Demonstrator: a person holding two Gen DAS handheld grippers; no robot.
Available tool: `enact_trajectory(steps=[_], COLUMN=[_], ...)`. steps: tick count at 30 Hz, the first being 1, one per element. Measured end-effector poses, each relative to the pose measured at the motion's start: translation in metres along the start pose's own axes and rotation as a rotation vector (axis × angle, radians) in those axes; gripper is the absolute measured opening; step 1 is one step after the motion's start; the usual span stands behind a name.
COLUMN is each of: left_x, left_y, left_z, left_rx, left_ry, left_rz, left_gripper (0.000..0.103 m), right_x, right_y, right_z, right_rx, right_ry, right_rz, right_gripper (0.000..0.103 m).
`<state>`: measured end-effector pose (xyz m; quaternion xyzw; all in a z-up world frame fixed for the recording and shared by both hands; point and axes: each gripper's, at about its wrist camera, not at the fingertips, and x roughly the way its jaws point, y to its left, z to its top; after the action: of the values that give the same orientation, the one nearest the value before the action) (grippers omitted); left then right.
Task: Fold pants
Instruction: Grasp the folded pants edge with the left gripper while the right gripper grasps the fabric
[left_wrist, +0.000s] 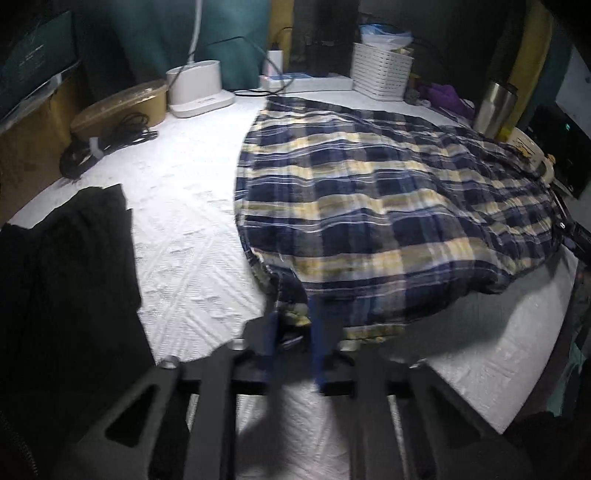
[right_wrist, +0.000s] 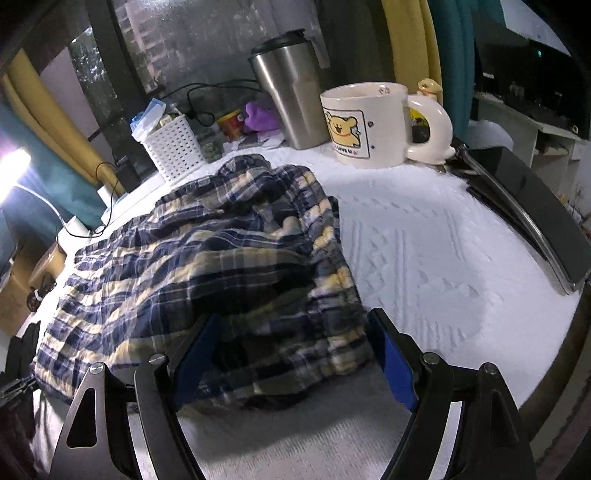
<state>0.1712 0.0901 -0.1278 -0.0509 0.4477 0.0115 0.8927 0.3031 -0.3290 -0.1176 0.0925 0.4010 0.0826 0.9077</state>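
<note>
Blue, yellow and white plaid pants (left_wrist: 388, 192) lie spread on a white textured cover (left_wrist: 177, 221). In the left wrist view my left gripper (left_wrist: 295, 325) is shut on the near corner of the pants, with the cloth pinched between its blue pads. In the right wrist view the pants (right_wrist: 207, 251) are rumpled, and my right gripper (right_wrist: 291, 350) straddles their near edge. Its blue pads stand apart on either side of the bunched cloth, and I see no pinch.
A black garment (left_wrist: 66, 258) lies at the near left. At the back stand a bear mug (right_wrist: 365, 125), a steel tumbler (right_wrist: 291, 99), a white basket (right_wrist: 173, 147), a lamp base (left_wrist: 197, 88) and a brown lidded tub (left_wrist: 122, 103). A black device (right_wrist: 535, 206) lines the right edge.
</note>
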Motion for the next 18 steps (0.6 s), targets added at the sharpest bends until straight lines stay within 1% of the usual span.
enact_trajectory(steps=[1,2,5,9,12,15,18], left_x=[-0.003,-0.006,-0.018,-0.044,-0.060,-0.063,-0.051], left_y=[-0.002,-0.003,-0.001,0.006,0.003,0.002,0.005], left_z=[0.000,0.001,0.007,0.019,0.023,0.023,0.012], left_rx=[0.008,0.019,0.014,0.011,0.033,0.037,0.035], left_ry=[-0.013,-0.025,-0.052,-0.107,-0.140,-0.135,-0.087], left_rz=[0.004,0.003,0.002,-0.007,-0.011,-0.005,0.006], left_gripper=[0.008,0.007,0.006,0.006,0.006,0.006,0.006], right_x=[0.002,0.002,-0.008,-0.030,-0.042,-0.044,-0.032], right_y=[0.000,-0.002,-0.003,-0.001,0.005,0.006,0.003], right_z=[0.001,0.002,0.008,0.030,0.042,0.045,0.033], right_rx=[0.001,0.016,0.000,-0.048,-0.090,-0.120,-0.126], right_ry=[0.004,0.001,-0.038,-0.103,-0.123,-0.111,-0.052], right_rz=[0.012,0.037,0.034,0.020,0.005,-0.012,-0.024], right_gripper=[0.033,0.031,0.030,0.030,0.030,0.030,0.030])
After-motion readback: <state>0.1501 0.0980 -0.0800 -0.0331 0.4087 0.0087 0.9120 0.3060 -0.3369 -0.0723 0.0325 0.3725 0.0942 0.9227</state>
